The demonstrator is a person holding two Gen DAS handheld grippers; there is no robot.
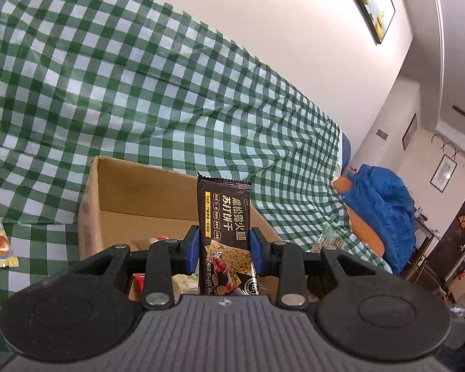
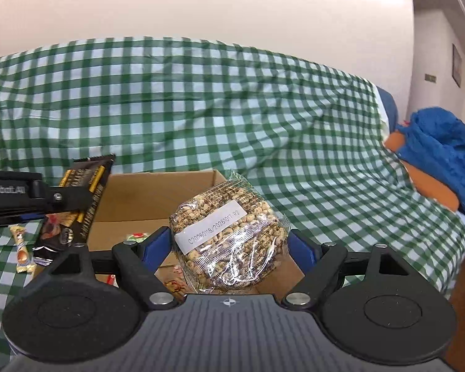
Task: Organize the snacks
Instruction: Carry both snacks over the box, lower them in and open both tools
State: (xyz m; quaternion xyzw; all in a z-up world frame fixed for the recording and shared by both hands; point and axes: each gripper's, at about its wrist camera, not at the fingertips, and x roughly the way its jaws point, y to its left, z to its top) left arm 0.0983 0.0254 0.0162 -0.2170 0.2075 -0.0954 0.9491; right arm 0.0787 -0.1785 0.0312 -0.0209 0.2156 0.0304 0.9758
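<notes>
My left gripper (image 1: 224,241) is shut on a dark brown cracker packet (image 1: 224,214), which stands upright between the blue pads, over the open cardboard box (image 1: 145,192). My right gripper (image 2: 229,241) is shut on a clear bag of nutty puffed snack (image 2: 226,235) with a white label, and it too hangs over the box (image 2: 158,192). In the right wrist view the left gripper (image 2: 62,198) shows at the left edge with the dark packet (image 2: 86,183) in it. Several wrapped snacks (image 2: 136,237) lie inside the box.
A yellow candy bar (image 1: 0,235) lies on the green checked cloth (image 1: 139,93) left of the box, and shows in the right wrist view as the candy bar (image 2: 23,252). Another clear snack bag (image 1: 328,238) lies right of the box. A blue jacket (image 1: 384,210) sits at the far right.
</notes>
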